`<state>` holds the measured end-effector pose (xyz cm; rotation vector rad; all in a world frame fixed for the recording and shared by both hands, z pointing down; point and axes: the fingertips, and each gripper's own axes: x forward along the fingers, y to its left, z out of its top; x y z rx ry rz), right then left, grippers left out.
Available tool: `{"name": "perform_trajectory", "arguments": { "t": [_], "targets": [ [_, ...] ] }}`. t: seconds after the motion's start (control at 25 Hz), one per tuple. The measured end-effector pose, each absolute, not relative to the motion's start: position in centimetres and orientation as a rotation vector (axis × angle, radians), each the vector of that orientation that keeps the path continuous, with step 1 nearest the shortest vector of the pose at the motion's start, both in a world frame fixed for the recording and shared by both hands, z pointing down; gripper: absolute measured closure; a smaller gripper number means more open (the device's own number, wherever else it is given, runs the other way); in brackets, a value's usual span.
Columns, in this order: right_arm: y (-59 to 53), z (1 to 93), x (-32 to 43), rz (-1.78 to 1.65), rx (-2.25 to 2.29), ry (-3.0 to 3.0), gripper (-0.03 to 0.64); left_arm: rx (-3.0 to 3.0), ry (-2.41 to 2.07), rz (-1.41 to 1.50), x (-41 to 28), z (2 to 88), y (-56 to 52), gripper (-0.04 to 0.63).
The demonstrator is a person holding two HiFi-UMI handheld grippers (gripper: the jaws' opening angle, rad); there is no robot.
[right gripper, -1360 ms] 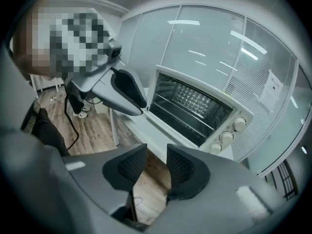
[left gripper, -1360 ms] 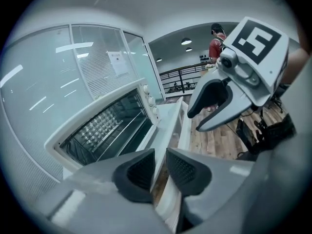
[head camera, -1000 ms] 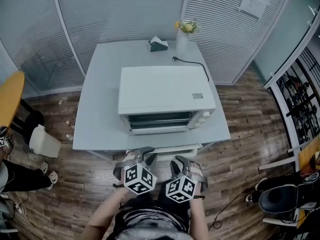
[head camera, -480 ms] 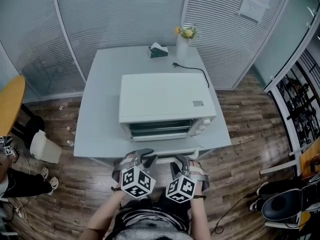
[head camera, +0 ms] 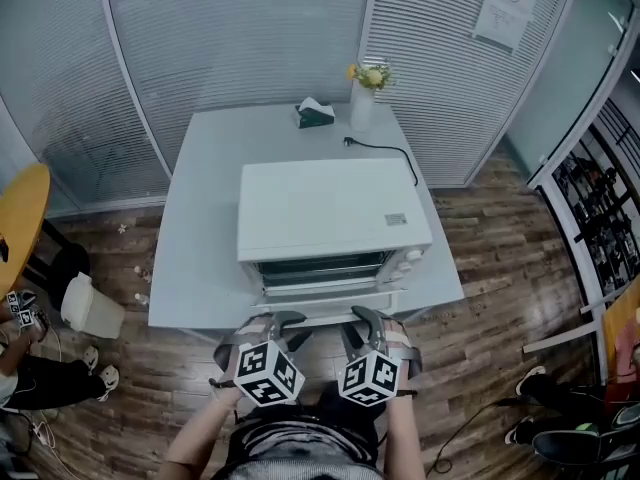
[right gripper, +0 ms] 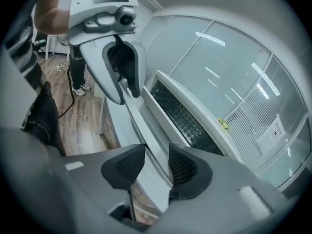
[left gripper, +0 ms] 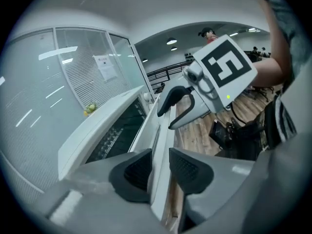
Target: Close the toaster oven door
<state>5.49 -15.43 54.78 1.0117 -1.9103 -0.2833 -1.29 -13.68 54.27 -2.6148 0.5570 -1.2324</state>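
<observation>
Toaster oven door is hanging part-open, its free edge between the jaws of the left claw and right claw, both just widening, probably letting go to push it shut.

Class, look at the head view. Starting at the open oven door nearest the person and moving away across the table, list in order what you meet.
oven door → toaster oven → tissue box → blinds
</observation>
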Motion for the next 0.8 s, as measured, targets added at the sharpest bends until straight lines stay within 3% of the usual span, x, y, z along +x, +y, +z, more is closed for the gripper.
{"name": "perform_trajectory", "arguments": {
  "t": [0.8],
  "targets": [
    [-20.1,52.1,5.2,-0.318,0.974,-2.093,0.454,-2.607,0.701,-1.237,-0.7,53.2,-19.7,0.476]
  ]
}}
